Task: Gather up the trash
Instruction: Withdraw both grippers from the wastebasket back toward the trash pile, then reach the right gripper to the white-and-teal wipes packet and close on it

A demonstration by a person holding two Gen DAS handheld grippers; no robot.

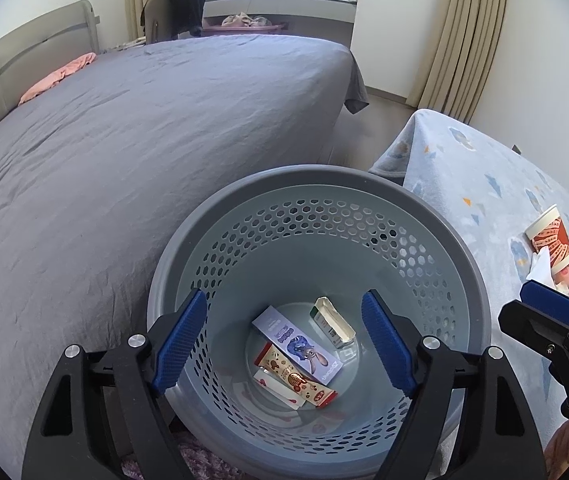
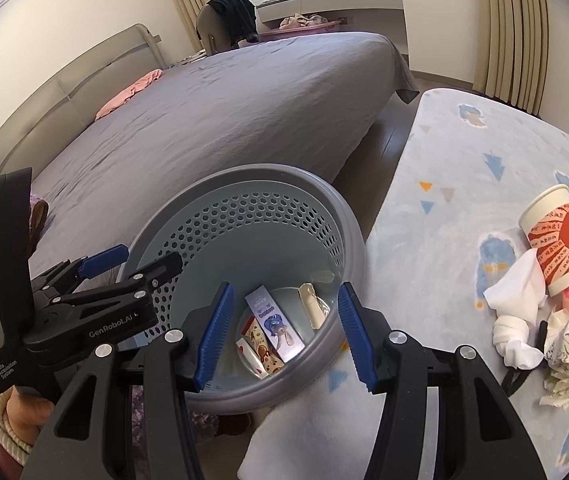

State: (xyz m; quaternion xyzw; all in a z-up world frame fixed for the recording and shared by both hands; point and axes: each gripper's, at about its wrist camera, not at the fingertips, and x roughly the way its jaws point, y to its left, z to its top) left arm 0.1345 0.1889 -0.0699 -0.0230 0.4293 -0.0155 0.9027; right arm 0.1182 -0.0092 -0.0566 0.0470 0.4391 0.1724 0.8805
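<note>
A grey perforated waste basket (image 1: 316, 172) stands between the bed and a blanket-covered surface. At its bottom lie a purple carton with a rabbit (image 1: 296, 344), a small green-and-white carton (image 1: 332, 322) and a red-and-cream wrapper (image 1: 296, 380). My left gripper (image 1: 284, 304) hangs open over the basket's mouth with nothing between its blue pads. My right gripper (image 2: 286, 292) is open and empty above the basket's (image 2: 348, 216) near rim. To its right on the blanket lie a red-and-white paper cup (image 2: 556, 240), crumpled tissues (image 2: 516, 296) and crumpled paper (image 2: 568, 352).
A large bed with a grey sheet (image 1: 124, 140) fills the left, with a pink cloth (image 1: 56, 80) near the headboard. A chair draped in dark clothing (image 1: 176, 8) stands by the window. The light blue blanket (image 2: 464, 168) covers the surface on the right. A hand (image 2: 24, 408) holds the left gripper.
</note>
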